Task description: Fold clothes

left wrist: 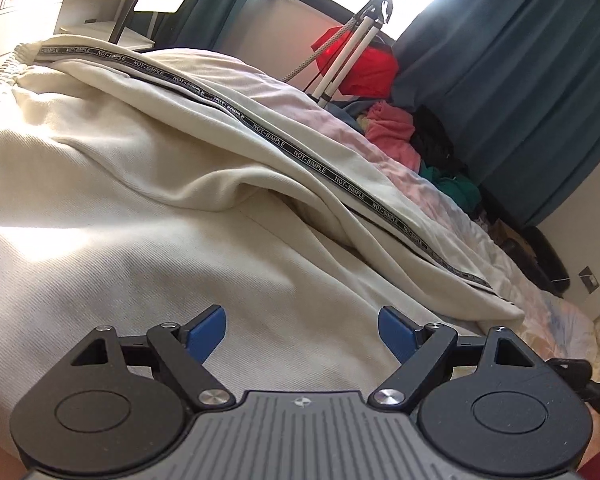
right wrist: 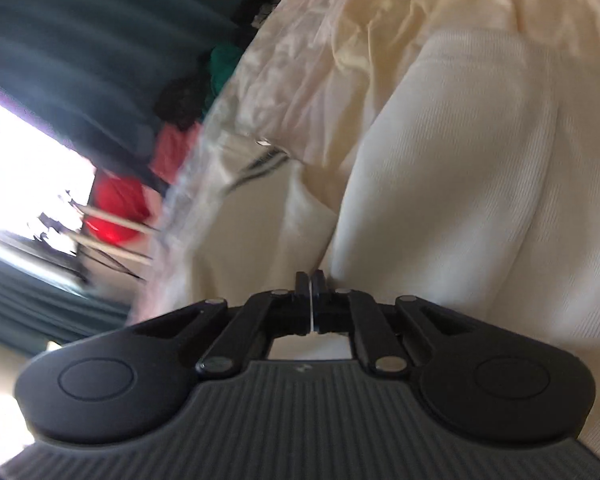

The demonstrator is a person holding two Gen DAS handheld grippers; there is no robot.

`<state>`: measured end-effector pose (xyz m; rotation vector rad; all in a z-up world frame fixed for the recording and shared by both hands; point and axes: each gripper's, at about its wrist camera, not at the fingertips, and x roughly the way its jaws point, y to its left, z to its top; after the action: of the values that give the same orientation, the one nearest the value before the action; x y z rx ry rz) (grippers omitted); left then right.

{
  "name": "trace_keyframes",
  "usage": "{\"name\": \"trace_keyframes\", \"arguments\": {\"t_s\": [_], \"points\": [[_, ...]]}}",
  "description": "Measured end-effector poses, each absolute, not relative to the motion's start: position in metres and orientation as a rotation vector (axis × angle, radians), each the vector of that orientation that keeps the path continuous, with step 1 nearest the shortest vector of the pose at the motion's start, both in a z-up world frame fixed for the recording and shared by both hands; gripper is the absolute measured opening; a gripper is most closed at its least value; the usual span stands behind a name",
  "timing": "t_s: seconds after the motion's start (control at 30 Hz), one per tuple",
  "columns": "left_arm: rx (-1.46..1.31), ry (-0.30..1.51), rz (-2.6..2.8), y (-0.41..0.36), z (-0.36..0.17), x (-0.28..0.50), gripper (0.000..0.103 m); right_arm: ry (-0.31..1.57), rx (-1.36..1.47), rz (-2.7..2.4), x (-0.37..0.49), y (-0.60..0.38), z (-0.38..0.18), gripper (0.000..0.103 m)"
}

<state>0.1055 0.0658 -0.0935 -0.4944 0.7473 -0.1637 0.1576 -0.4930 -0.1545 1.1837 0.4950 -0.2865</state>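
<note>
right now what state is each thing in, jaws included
left gripper: jaws wide open, nothing between them, over the cream fabric
right gripper: jaws shut; whether any cloth is pinched cannot be told
cream trousers: spread out and rumpled on the bed, not yet folded, one leg with a lettered stripe lying over the other
curtains: drawn partly aside
pile of clothes: heaped, unfolded
</note>
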Motion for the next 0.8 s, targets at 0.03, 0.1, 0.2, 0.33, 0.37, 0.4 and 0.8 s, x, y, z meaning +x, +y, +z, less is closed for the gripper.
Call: {"name": "trace_keyframes", "arguments": {"t_s": [0.03,0.1,0.2,0.33,0.37,0.4,0.8], "points": [[-0.491,0.751,-0.167,0.064,-0.094,0.106,0.085,0.497,1.200,-0.251,0.162,-0.491,-0.152,0.007],[-0.470,0.759,-0.167,0.059,-0.097,0.107,0.085,0.532,1.215,-0.172,0.178,-0.484,-0.145,0.015],[-0.448,0.777,-0.156,0.054,-0.104,0.110,0.085,0.555,1.248,-0.100,0.208,-0.471,-0.141,0.085],[-0.451,0.795,-0.149,0.052,-0.113,0.116,0.085,0.567,1.290,-0.172,0.245,-0.458,-0.144,0.093],[-0.454,0.795,-0.150,0.053,-0.114,0.118,0.085,0.566,1.299,-0.210,0.252,-0.456,-0.146,0.093],[-0.457,0.792,-0.153,0.053,-0.115,0.118,0.086,0.554,1.301,-0.255,0.258,-0.457,-0.147,0.093],[-0.468,0.768,-0.195,0.054,-0.117,0.130,0.086,0.562,0.880,-0.490,0.317,-0.470,-0.097,0.013]]}}
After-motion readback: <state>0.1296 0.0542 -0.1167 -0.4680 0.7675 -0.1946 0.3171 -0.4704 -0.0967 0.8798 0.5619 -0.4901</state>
